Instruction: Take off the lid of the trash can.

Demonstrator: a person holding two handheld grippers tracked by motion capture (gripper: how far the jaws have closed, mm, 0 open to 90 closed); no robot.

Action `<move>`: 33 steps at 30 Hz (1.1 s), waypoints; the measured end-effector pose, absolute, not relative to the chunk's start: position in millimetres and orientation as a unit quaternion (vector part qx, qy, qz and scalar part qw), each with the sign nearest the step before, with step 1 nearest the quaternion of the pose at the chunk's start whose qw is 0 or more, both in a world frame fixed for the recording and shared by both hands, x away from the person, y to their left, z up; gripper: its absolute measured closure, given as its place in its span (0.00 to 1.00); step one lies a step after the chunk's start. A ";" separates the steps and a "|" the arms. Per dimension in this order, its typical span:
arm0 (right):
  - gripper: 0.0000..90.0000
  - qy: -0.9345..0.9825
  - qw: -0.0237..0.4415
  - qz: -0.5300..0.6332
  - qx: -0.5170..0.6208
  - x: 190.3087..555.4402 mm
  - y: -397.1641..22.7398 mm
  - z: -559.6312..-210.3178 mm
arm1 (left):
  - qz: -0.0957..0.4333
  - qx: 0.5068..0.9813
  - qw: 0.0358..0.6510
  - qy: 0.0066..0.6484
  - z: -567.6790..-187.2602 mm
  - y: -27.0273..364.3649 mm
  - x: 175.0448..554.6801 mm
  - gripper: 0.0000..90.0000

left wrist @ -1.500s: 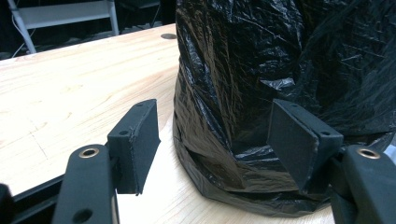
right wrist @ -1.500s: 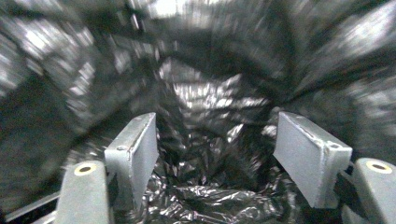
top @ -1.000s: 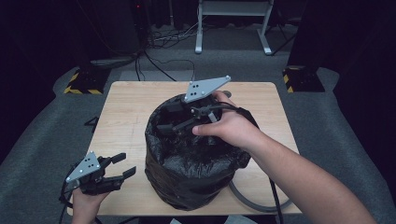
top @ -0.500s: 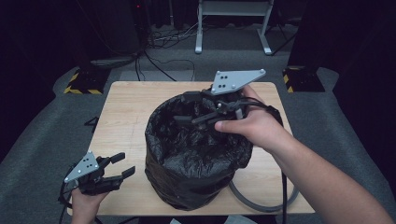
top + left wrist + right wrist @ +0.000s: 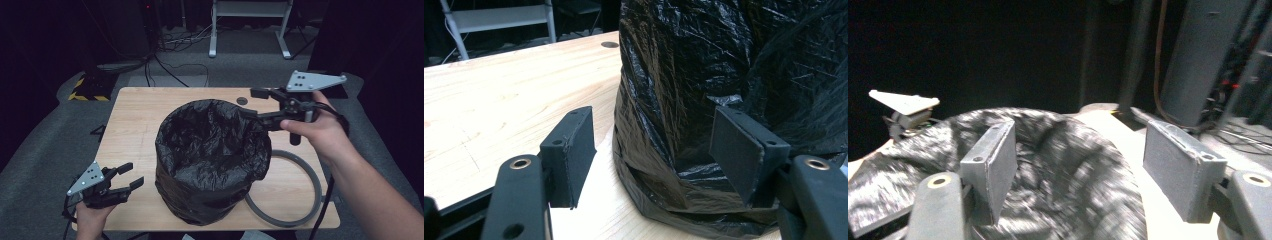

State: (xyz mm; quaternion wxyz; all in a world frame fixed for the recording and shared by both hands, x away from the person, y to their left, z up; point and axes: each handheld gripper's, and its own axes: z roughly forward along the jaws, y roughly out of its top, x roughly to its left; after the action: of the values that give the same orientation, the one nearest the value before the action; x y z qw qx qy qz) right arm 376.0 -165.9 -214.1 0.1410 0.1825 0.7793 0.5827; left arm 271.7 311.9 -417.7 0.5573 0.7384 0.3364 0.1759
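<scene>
A bin lined with a black bag (image 5: 212,160) stands in the middle of the table (image 5: 135,125). The right gripper (image 5: 255,105) is by its rim, jaws wide and holding nothing. The left gripper (image 5: 131,176) waits near its base, jaws wide too.

Wooden table (image 5: 140,120) bears bagged bin (image 5: 212,160), grey ring (image 5: 300,200)

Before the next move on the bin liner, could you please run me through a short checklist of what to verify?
1. Right gripper jaws open, nothing between them: ok.
2. Left gripper open, apart from the black bag: ok.
3. Bag rim folded over the bin's top edge all round: cannot tell, the near side looks draped, the far side is hidden.
4. Grey ring lying flat on the table beside the bag: ok.
5. Bag standing upright: ok.
</scene>
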 end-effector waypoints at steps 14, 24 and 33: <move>0.35 0.756 0.179 0.573 0.262 372.5 -254.7 -229.6 | 0.174 0.742 0.557 0.331 -416.7 306.0 280.0 0.38; 0.35 0.749 0.196 0.563 0.288 368.5 -290.7 -236.2 | 0.176 0.737 0.561 0.333 -416.2 307.6 282.1 0.38; 0.37 0.744 0.211 0.555 0.306 359.5 -311.0 -238.3 | 0.177 0.737 0.561 0.334 -415.9 307.0 282.5 0.38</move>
State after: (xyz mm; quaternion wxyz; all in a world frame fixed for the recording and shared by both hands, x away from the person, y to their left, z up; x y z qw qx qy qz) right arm 359.5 -311.0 -238.3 0.2113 0.3059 0.7442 0.5548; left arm 282.5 307.0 -415.9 0.5606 0.7367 0.3341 0.1770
